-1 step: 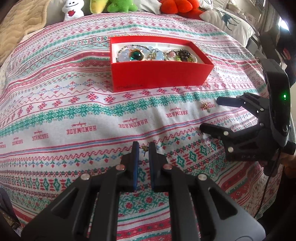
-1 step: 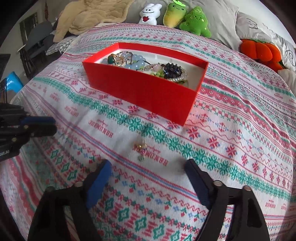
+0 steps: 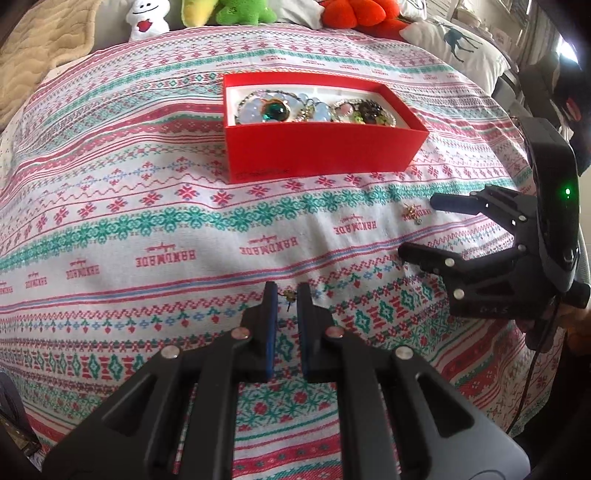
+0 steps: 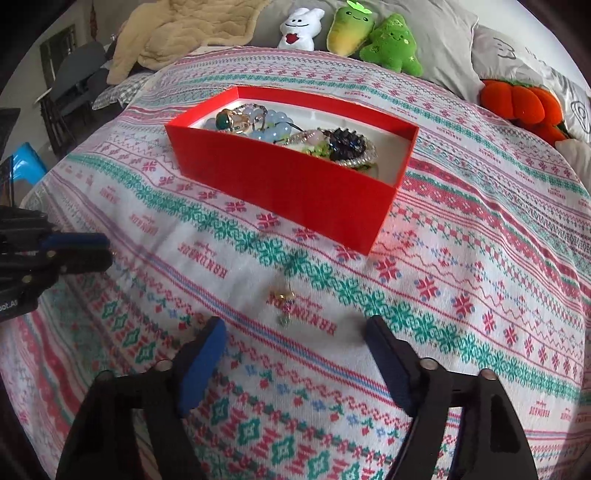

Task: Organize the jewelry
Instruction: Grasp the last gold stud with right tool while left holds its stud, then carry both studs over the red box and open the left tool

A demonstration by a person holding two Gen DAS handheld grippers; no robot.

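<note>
A red box (image 3: 325,151) (image 4: 280,181) holding several pieces of jewelry stands on the patterned bedspread. My left gripper (image 3: 284,295) has its jaws nearly closed around a small gold earring (image 3: 290,294), with a narrow gap still showing. My right gripper (image 4: 295,328) (image 3: 417,229) is open. A second small gold earring (image 4: 282,299) (image 3: 412,213) lies on the cloth just ahead of and between its fingertips.
Plush toys (image 4: 354,33) and an orange pumpkin cushion (image 4: 524,103) line the back of the bed. A beige blanket (image 4: 192,29) lies at the back left. The left gripper (image 4: 74,247) shows at the left edge of the right wrist view.
</note>
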